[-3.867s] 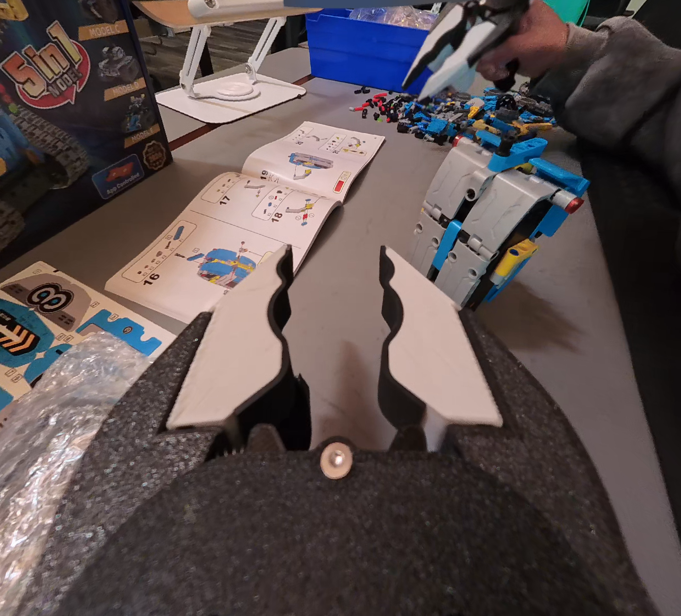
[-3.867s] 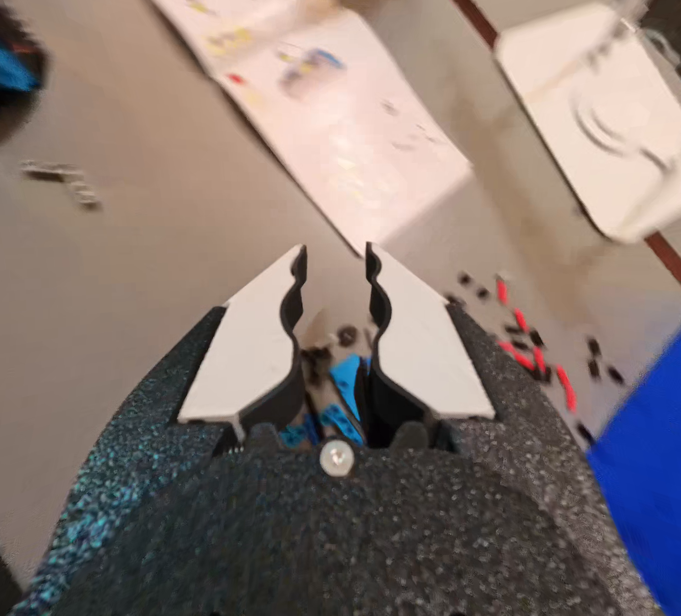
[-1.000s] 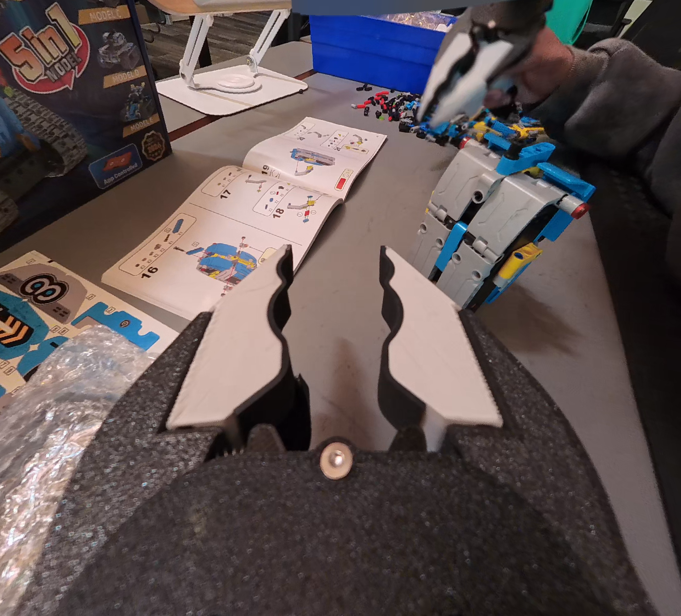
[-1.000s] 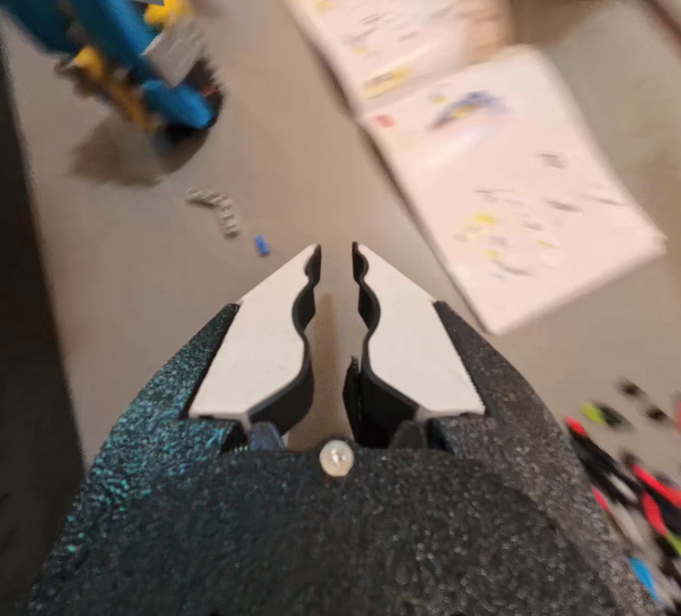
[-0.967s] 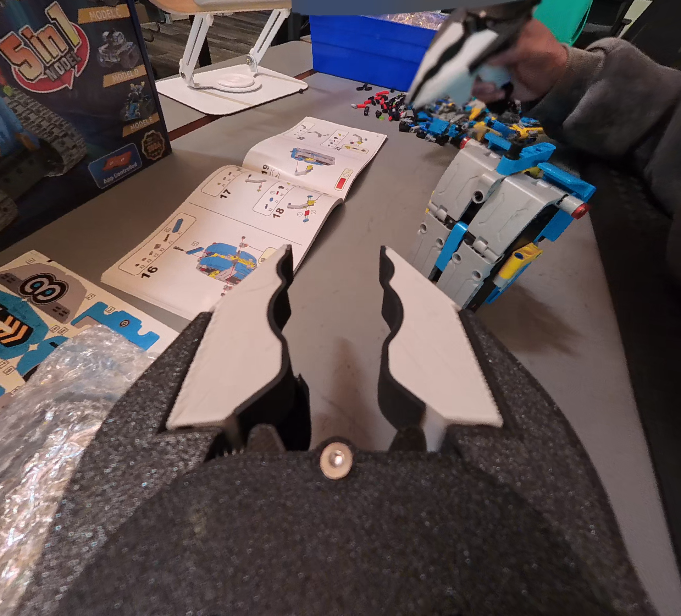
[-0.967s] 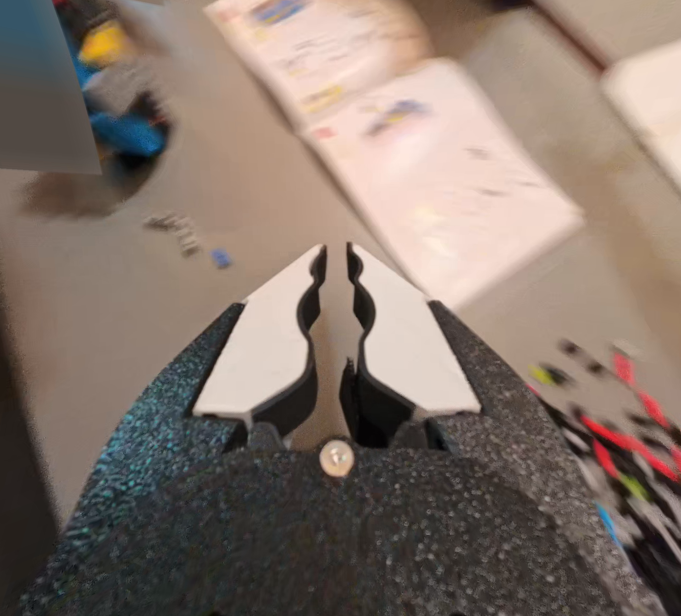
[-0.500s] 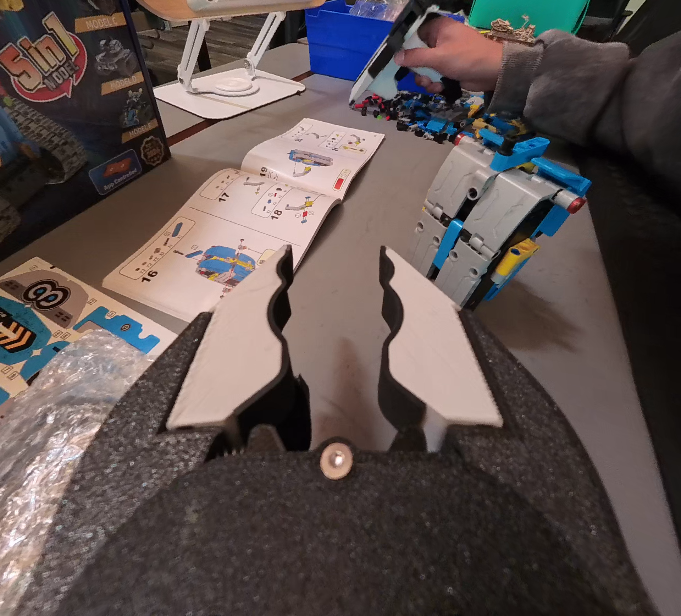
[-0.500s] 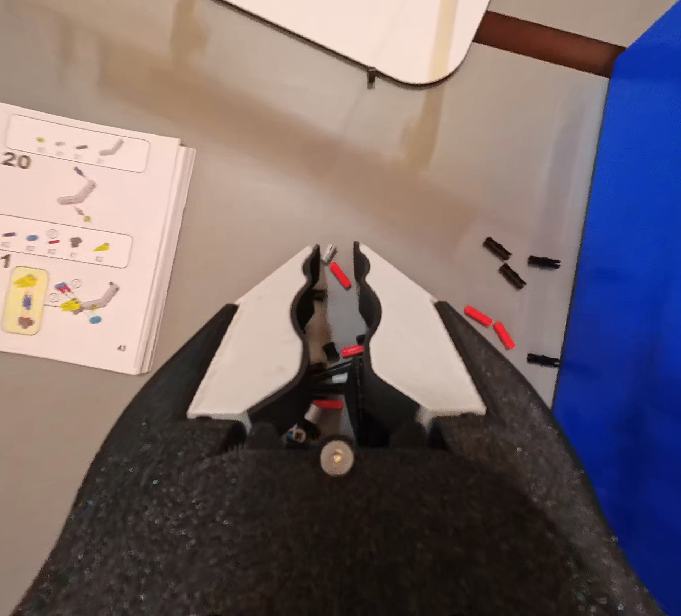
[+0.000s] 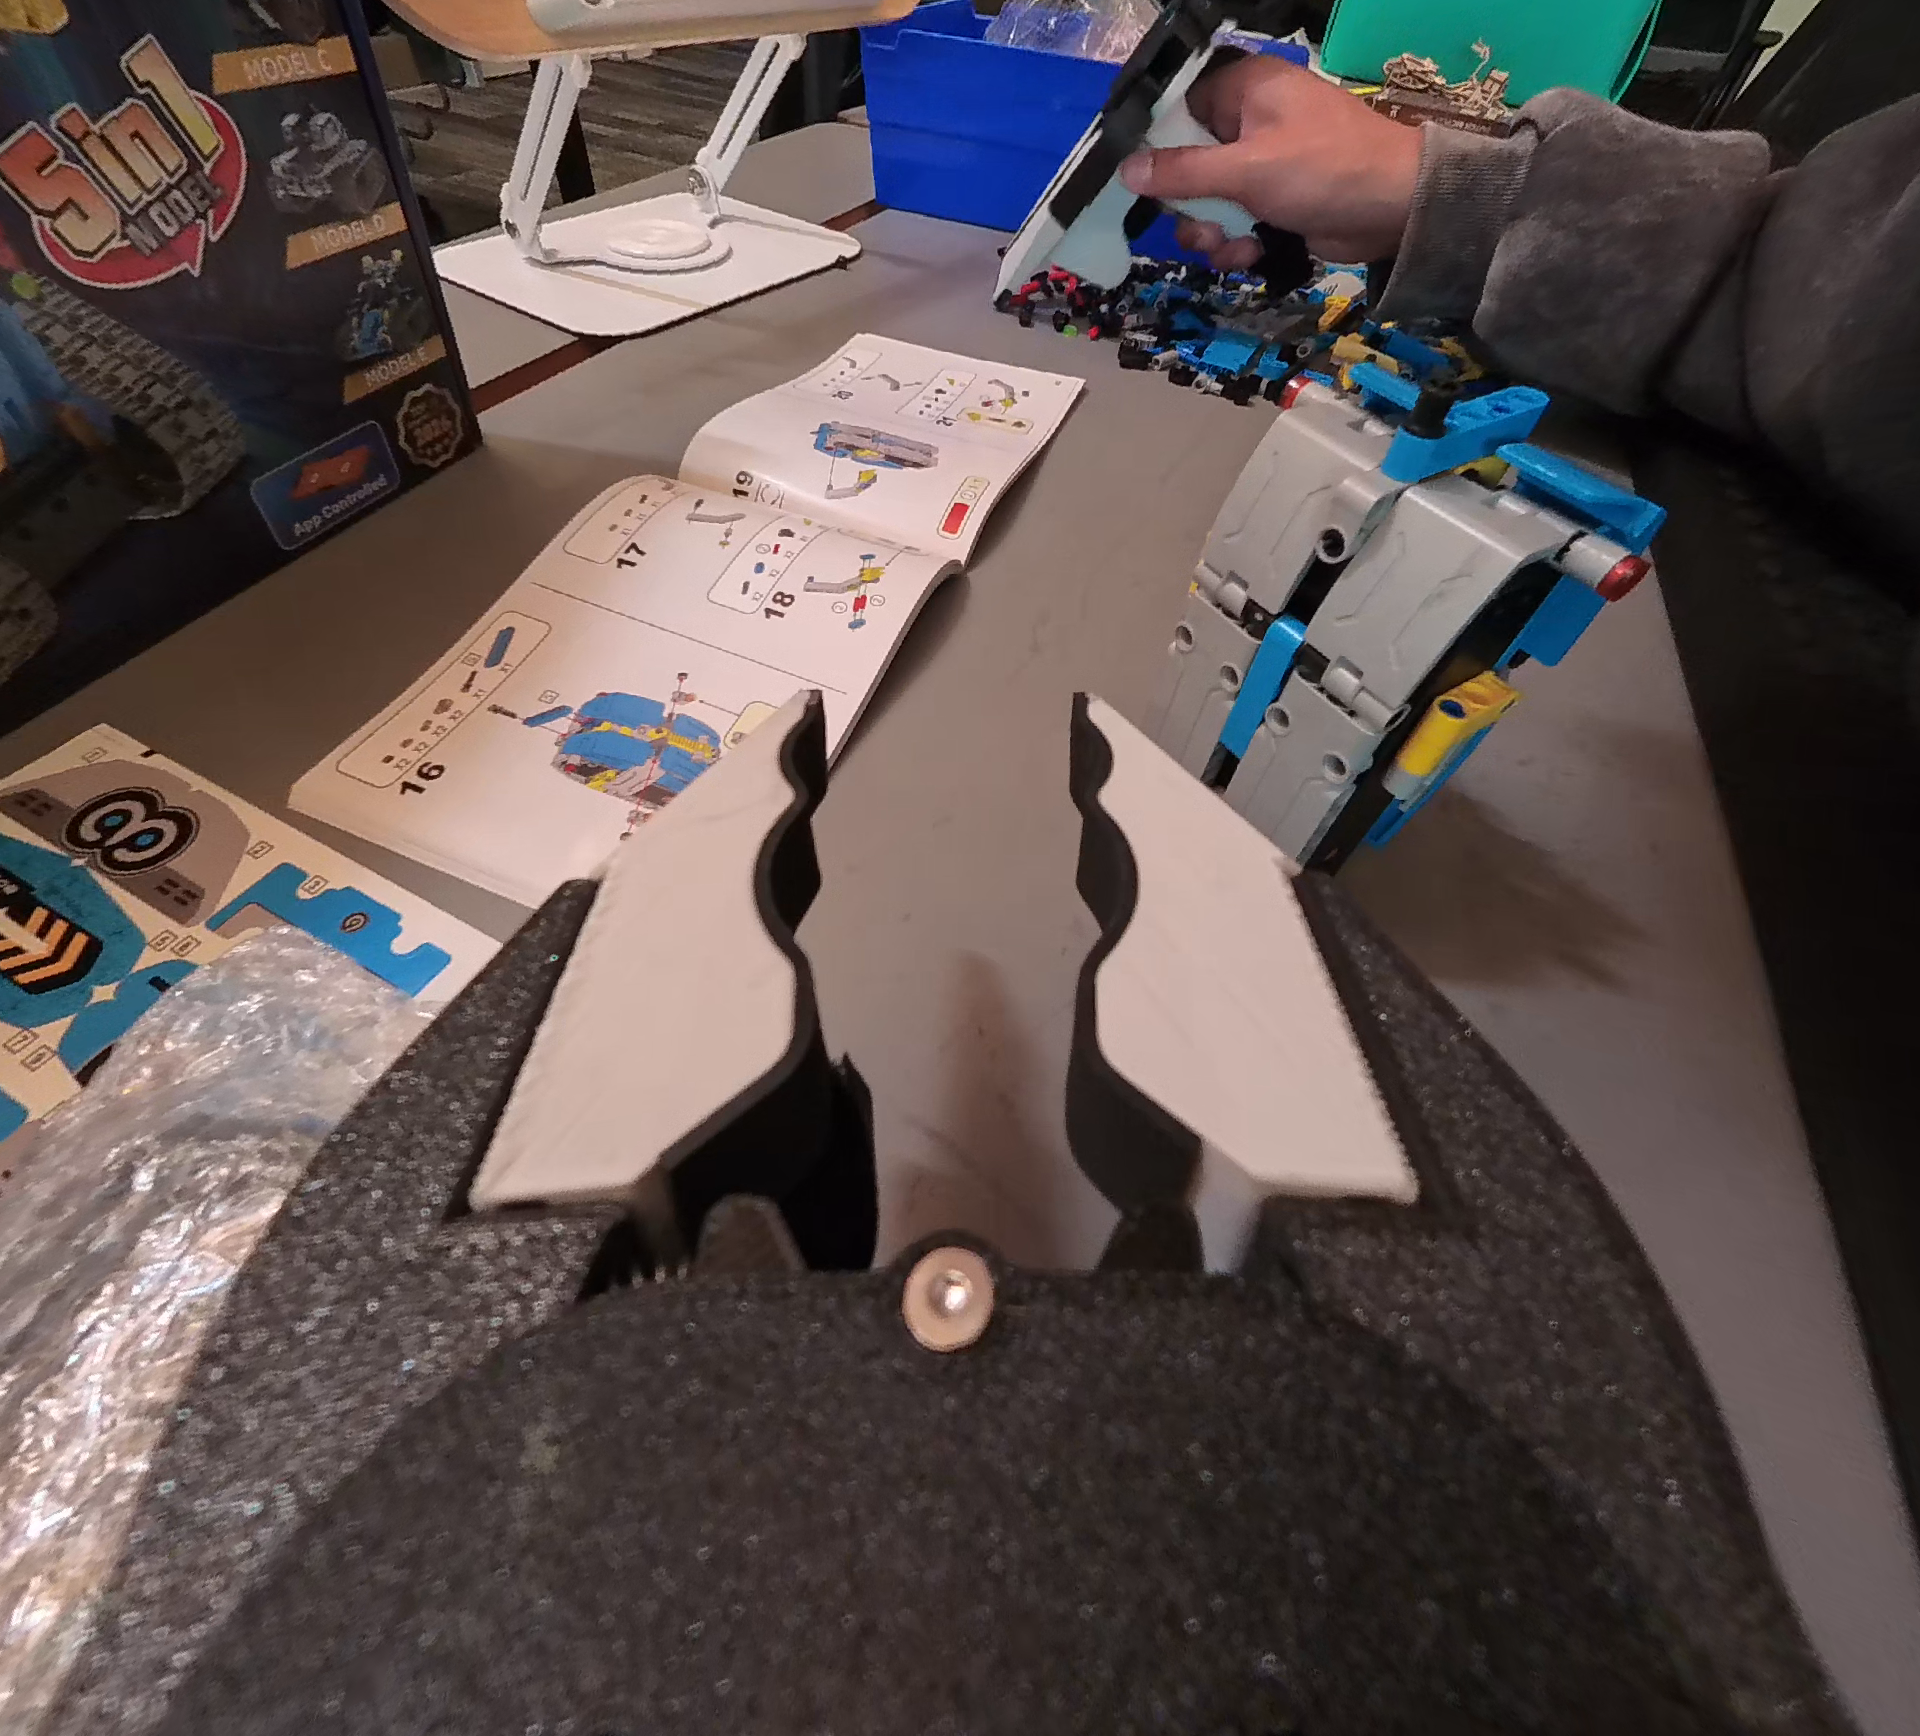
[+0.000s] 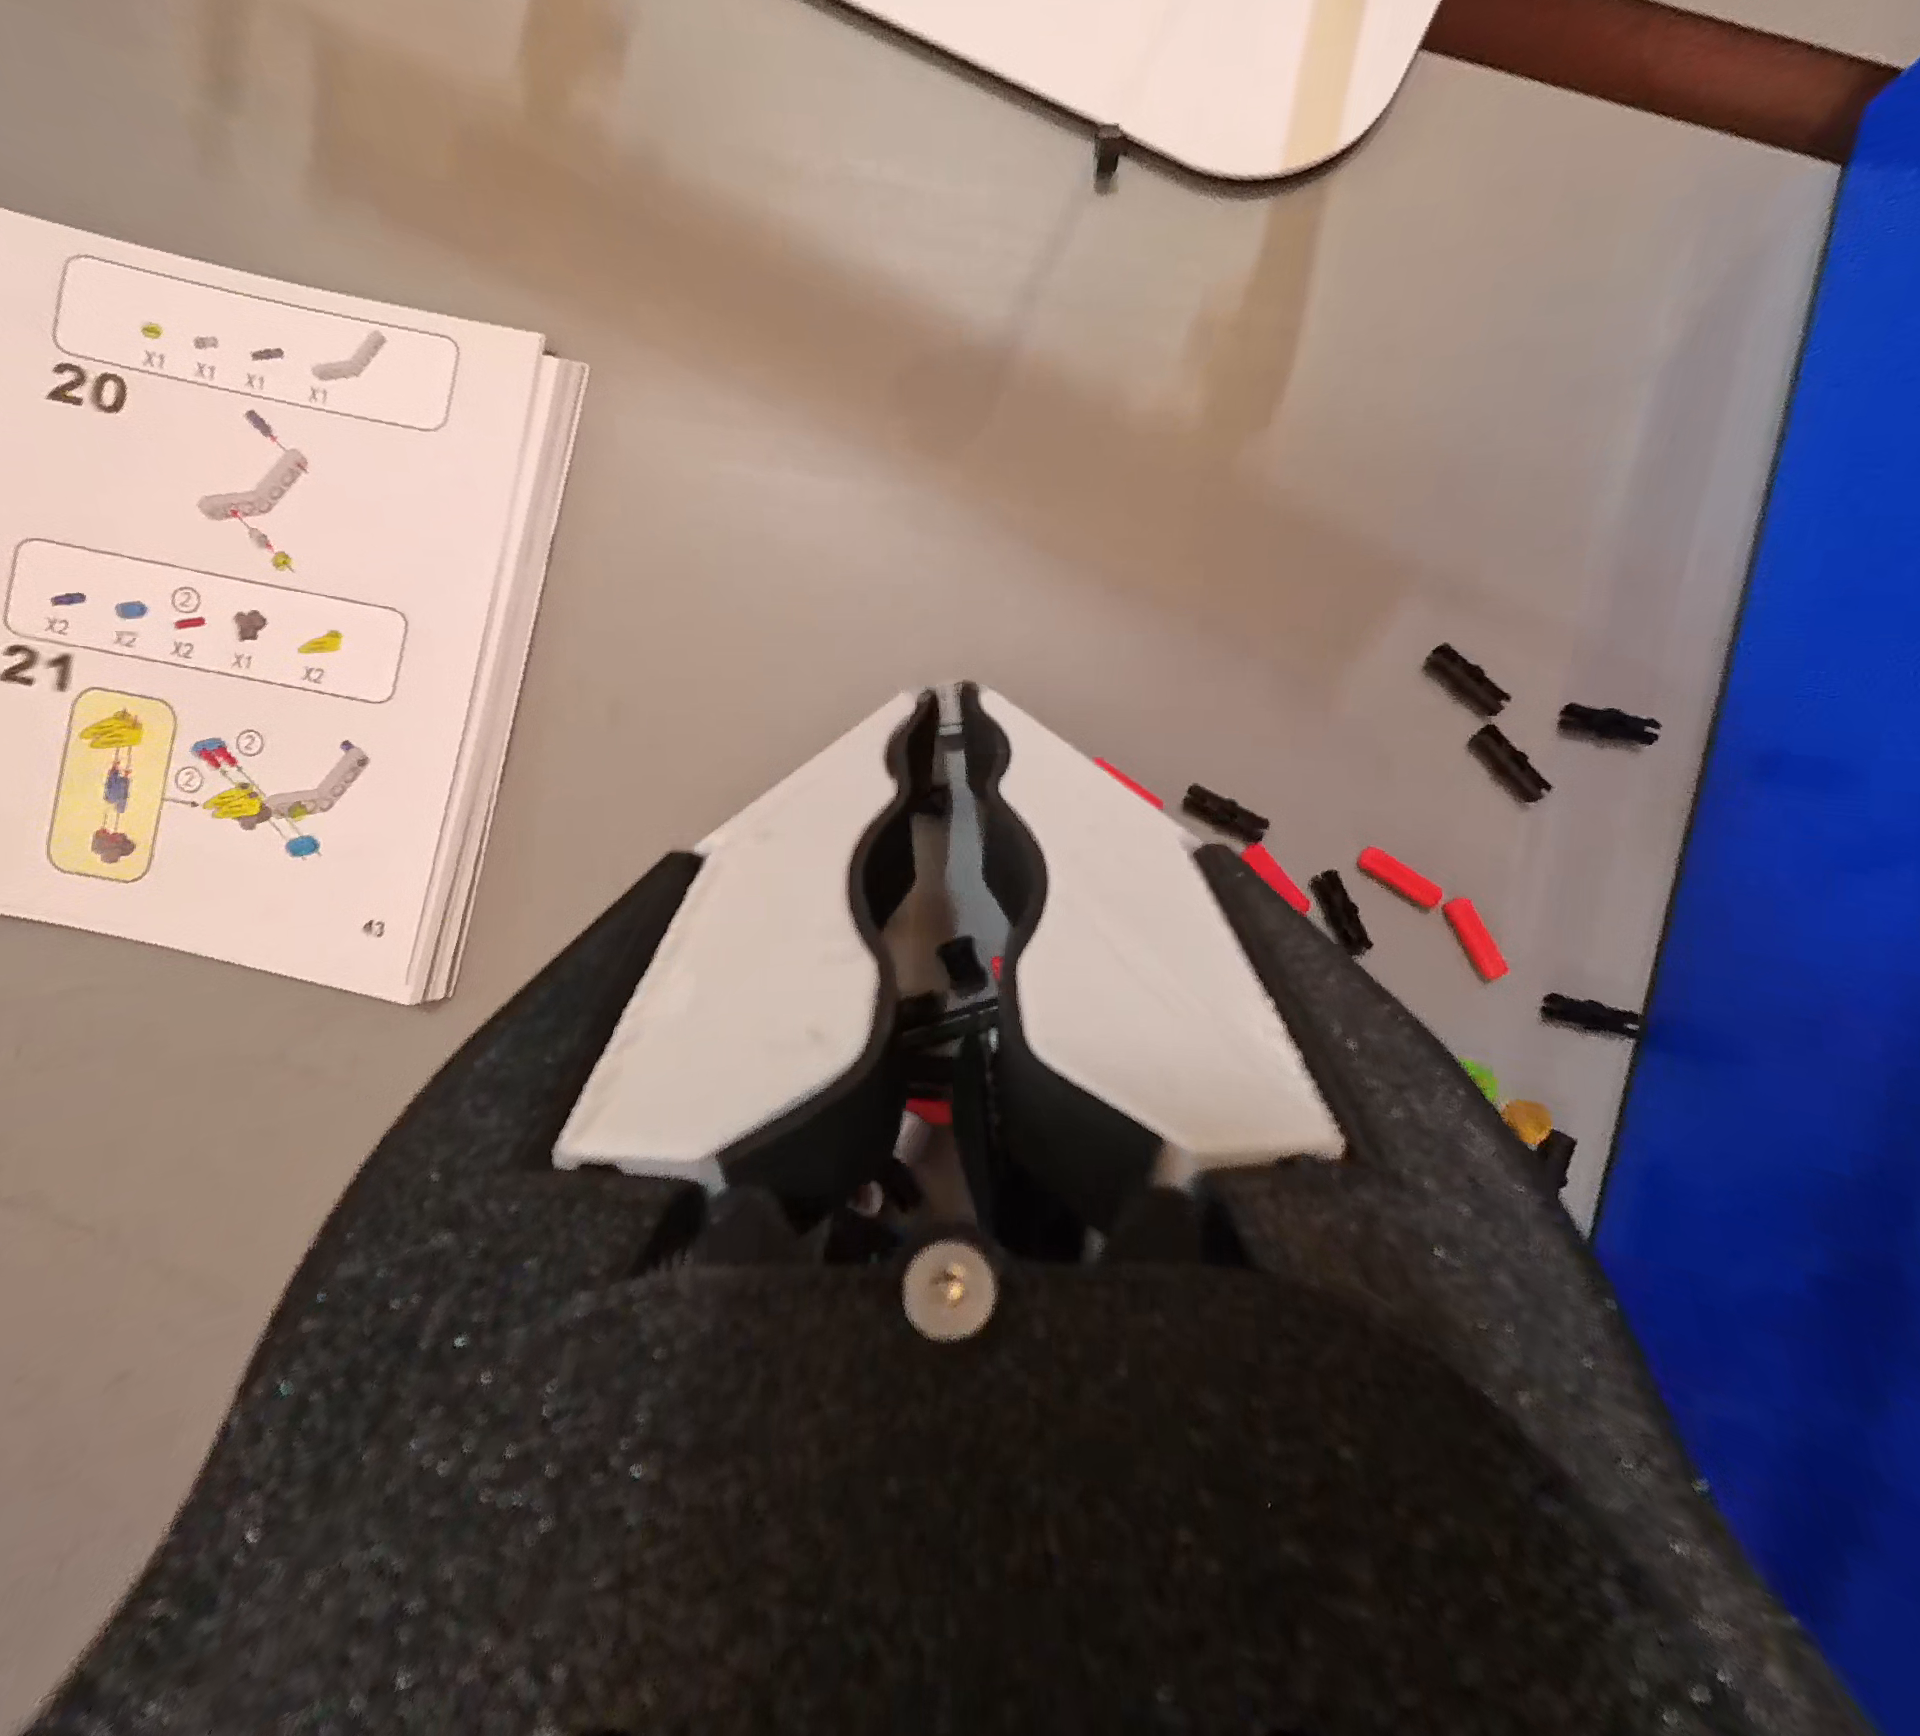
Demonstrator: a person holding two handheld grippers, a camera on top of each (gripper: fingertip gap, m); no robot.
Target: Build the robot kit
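- While sitting low over the grey table [image 9: 966, 481], left gripper [image 9: 940, 720] has fingers spread wide w/ nothing between them, only bare tabletop.
- Far left of it: dark toy box [image 9: 208, 232] standing upright; sticker sheet [image 9: 156, 865] flat on table; crinkled clear plastic bag [image 9: 125, 1167] at the near corner.
- Open instruction booklet [image 9: 727, 585] lies just ahead-left of left fingertips; white stand [image 9: 644, 242] sits behind it.
- Grey/blue brick model [image 9: 1382, 606] stands just right of the left gripper, apart from it.
- Right gripper [image 10: 948, 699], held in a hand [image 9: 1278, 159], tips down at edge of loose parts pile [image 9: 1226, 325], fingertips nearly closed on a small grey piece [image 10: 948, 718]; whether it's gripped or just between tips, can't tell.
- Red pins [image 10: 1403, 876] and black pins [image 10: 1496, 730] are scattered right of its tips, near blue bin [image 10: 1808, 647].
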